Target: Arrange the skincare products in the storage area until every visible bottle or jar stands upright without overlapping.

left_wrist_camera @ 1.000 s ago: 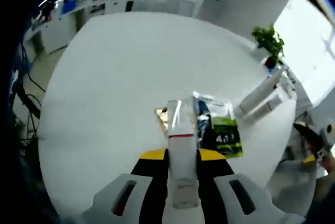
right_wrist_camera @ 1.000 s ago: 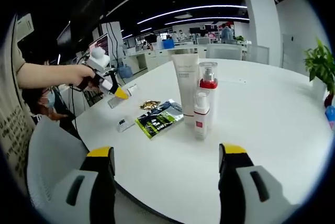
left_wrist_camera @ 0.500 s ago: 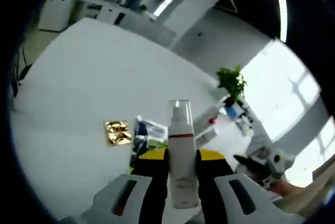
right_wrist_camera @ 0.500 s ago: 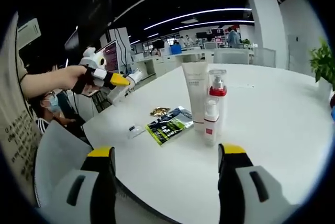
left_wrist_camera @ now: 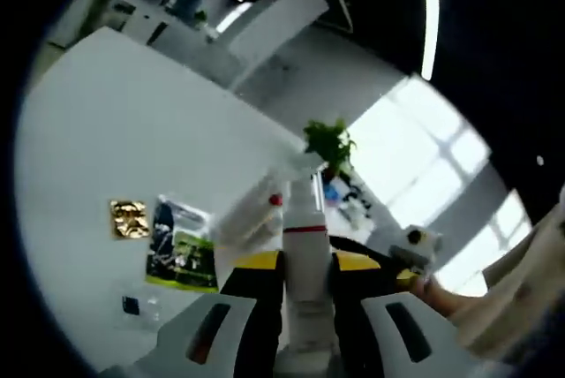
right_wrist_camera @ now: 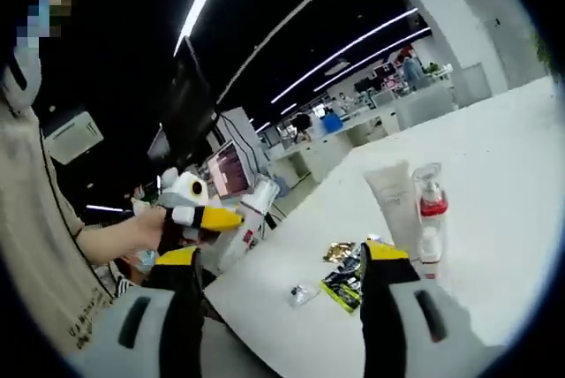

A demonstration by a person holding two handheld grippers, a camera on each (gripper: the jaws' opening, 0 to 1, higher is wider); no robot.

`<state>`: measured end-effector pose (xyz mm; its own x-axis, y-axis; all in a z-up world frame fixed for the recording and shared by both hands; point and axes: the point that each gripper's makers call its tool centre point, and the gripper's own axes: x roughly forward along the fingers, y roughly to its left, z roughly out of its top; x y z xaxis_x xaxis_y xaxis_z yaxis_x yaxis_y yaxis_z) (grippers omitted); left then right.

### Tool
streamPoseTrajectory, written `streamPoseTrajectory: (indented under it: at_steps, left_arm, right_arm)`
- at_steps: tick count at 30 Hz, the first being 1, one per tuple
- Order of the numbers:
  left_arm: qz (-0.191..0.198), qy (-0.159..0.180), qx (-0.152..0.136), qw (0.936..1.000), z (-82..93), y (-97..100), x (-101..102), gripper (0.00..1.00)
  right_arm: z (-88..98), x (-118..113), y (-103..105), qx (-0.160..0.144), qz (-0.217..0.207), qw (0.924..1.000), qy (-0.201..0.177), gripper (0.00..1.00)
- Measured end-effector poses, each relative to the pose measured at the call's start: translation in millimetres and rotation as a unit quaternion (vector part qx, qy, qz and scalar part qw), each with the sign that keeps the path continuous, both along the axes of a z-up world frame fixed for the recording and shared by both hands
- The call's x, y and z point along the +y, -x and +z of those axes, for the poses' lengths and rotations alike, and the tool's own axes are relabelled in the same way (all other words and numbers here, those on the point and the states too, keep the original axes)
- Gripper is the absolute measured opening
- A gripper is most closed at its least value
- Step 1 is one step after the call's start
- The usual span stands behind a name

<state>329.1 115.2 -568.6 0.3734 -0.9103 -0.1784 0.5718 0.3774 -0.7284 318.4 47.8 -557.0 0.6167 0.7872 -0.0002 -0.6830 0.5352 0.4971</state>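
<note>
My left gripper (left_wrist_camera: 305,265) is shut on a white pump bottle (left_wrist_camera: 305,241) with a red band and a clear cap, held above the white table (left_wrist_camera: 88,122). In the right gripper view a hand holds that left gripper (right_wrist_camera: 221,218) at the left, off the table's edge, with the bottle (right_wrist_camera: 254,212) sticking out of it. A white tube (right_wrist_camera: 394,204), a red-collared pump bottle (right_wrist_camera: 428,207) and a small white bottle (right_wrist_camera: 431,246) stand upright close together on the table. My right gripper (right_wrist_camera: 282,261) is open, with nothing between its fingers.
A green and black sachet pack (left_wrist_camera: 183,251), a gold sachet (left_wrist_camera: 129,218) and a small clear packet (right_wrist_camera: 302,293) lie flat on the table near the standing products. A potted plant (left_wrist_camera: 328,140) stands at the far edge. Office desks fill the background.
Both views have tilted upward with the hands. The left gripper keeps its hold on the bottle and looks raised; the standing products have not moved.
</note>
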Motion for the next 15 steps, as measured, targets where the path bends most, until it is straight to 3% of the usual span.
streamPoseTrajectory:
  at_steps: [4,10,15]
  left_arm:
    - [-0.037,0.028,-0.028,0.9985,14.4,18.4,-11.0,0.17]
    - [-0.081,0.058,-0.042,0.9942,25.4,41.1,-24.7,0.17]
    - [-0.098,0.080,-0.045,0.9910,30.3,52.1,-31.9,0.17]
  right_arm:
    - [22.5,15.7,-0.9,-0.005,0.034,0.9981,-0.050,0.70]
    - [32.7,33.7,3.0,-0.001,0.077,0.9936,-0.083,0.64]
    - [37.6,42.9,9.4,0.003,0.100,0.9898,-0.101,0.51]
